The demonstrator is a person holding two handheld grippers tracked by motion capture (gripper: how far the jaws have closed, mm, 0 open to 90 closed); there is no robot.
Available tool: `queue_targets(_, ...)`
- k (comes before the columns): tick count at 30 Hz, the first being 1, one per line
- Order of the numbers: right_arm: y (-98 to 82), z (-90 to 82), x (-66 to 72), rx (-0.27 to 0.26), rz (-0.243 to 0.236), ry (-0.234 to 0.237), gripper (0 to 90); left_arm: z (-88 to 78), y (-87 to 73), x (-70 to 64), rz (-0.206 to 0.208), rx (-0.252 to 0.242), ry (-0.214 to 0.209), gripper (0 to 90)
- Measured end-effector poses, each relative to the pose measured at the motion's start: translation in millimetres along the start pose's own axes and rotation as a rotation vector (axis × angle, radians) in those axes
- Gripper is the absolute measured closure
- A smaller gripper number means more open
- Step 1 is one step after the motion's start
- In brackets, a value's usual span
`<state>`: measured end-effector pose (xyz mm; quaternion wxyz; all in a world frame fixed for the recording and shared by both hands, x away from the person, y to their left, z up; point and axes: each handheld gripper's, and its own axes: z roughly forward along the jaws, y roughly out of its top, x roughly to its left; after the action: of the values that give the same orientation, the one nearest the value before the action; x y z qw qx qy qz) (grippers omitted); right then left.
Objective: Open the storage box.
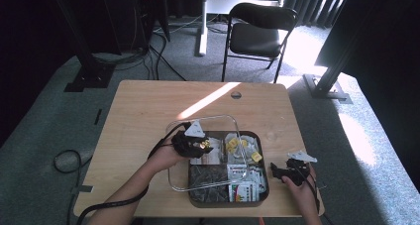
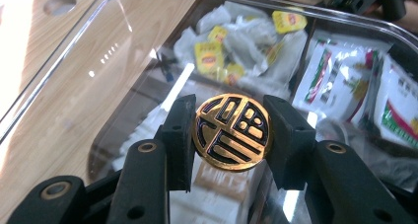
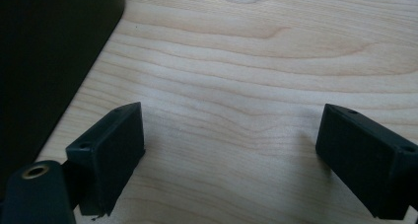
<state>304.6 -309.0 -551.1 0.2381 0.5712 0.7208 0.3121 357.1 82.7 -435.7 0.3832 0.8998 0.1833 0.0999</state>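
Observation:
A black compartment box (image 1: pixel 264 153) sits at the table's near edge, holding yellow-tagged tea bags (image 2: pixel 209 54) and white sachets (image 2: pixel 345 81). A clear lid (image 1: pixel 218 123) hangs tilted over the box, shifted to its left. My left gripper (image 1: pixel 202 145) is shut on the lid's round gold knob (image 2: pixel 231 131), one jaw on each side. My right gripper (image 1: pixel 276 171) rests just right of the box, low over the wood. It stands open (image 3: pixel 231 155) with bare table between its jaws and the box's dark wall (image 3: pixel 49 61) to one side.
The wooden table (image 1: pixel 148 116) has a cable hole (image 1: pixel 236 94) near its far edge and a sunlit stripe across it. A black folding chair (image 1: pixel 257 29) stands beyond the table. Cables trail over the floor at left.

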Motion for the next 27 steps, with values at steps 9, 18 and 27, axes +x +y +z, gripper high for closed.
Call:
queue_targets(9, 0.0, 0.0, 0.1, 0.001, 0.001, 0.0, 10.6, -13.1, -18.1, 12.9, -0.041, 0.011, 0.026, 58.9)
queue_targets(18, 0.0, 0.0, 0.0, 0.001, 0.0, 0.0, 10.6, -29.4, -36.5, 25.7, -0.077, 0.006, 0.051, 58.9)
queue_targets(27, 0.0, 0.0, 0.0, 0.001, 0.0, 0.0, 10.6, -51.0, -60.4, 42.0, -0.128, 0.013, 0.092, 58.9)
